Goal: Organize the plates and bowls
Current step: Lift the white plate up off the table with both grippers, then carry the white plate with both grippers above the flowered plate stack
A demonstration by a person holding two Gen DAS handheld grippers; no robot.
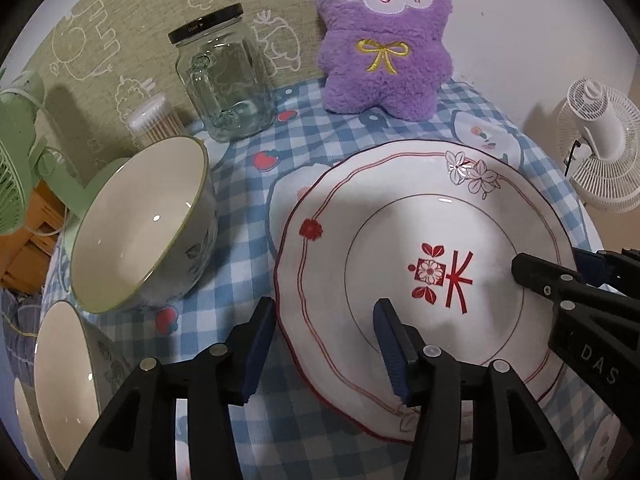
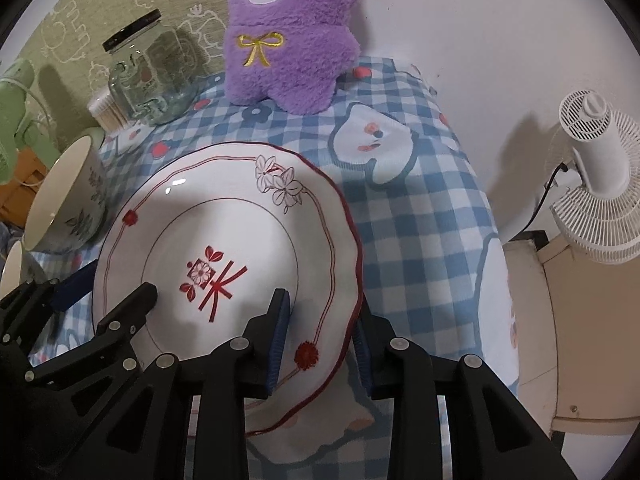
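Observation:
A white plate with red rim lines and a red character lies on the checked cloth; it also shows in the right wrist view. My left gripper is open, its jaws straddling the plate's near left rim. My right gripper is open, its jaws straddling the plate's right rim; it shows at the right in the left wrist view. A green-rimmed bowl stands left of the plate, also seen in the right wrist view. Another bowl sits at the near left.
A glass jar with a black lid, a toothpick holder and a purple plush toy stand at the back. A green fan is on the left, a white fan off the table's right edge.

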